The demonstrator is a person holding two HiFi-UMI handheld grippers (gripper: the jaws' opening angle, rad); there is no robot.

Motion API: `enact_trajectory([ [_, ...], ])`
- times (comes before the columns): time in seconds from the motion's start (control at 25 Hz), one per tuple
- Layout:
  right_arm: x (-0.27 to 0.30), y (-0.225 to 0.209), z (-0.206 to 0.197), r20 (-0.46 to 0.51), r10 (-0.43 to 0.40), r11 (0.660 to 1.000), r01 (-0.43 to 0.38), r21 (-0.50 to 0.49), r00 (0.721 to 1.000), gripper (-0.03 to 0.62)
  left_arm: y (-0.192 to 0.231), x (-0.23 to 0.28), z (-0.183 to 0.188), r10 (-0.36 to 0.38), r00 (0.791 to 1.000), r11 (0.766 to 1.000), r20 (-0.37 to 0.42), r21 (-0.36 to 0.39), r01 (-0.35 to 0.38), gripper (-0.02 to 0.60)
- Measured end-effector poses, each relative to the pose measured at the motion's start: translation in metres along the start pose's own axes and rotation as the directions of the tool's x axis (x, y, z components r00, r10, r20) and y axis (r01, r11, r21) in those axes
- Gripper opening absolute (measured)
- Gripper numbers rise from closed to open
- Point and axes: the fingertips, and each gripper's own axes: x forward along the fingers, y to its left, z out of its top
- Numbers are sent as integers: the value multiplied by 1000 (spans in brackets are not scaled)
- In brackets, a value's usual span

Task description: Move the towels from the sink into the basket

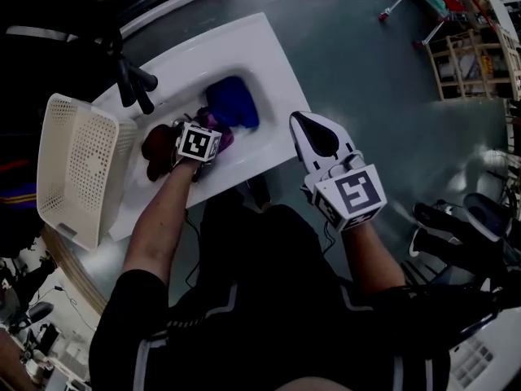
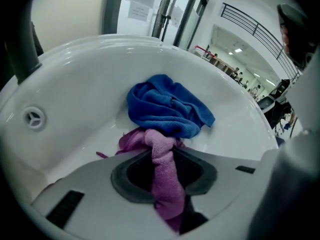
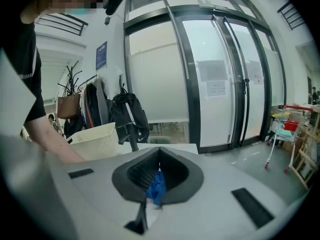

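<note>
left tool [image 2: 162,156] clenched on the crumpled purple cloth towel [image 2: 167,184], which lies in the white ceramic sink [image 2: 80,94] touching the blue terry towel [image 2: 167,106]. a thin pinch may slip, or the lift may snag the blue one. right tool [image 3: 157,156] pinched shut, empty.

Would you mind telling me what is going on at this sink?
A person is clearing towels from the white sink with hand-held tongs. The left tongs are clamped on the purple towel, which lies in the basin against the blue towel. The right tongs are shut, empty, beside the sink. The basket stands left of the sink.
</note>
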Motion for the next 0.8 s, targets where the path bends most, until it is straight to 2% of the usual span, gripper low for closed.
enact_trajectory([
  [0.16,-10,-3,8,6,-10,1000,10,18,1000,3,-10,-21,4,-10,998,999,56,-30,11,107],
  [0.36,-14,5,22,56,47,999,-47,1,997,3,-5,-60,19,50,987,997,153,-68,-40,107],
  [0.48,-19,9,29,73,65,998,-65,-5,995,3,-9,-86,26,75,977,996,199,-67,-62,107],
  [0.8,-33,28,51,124,157,988,-154,-32,980,3,-27,-170,49,157,921,982,357,-153,-108,107],
])
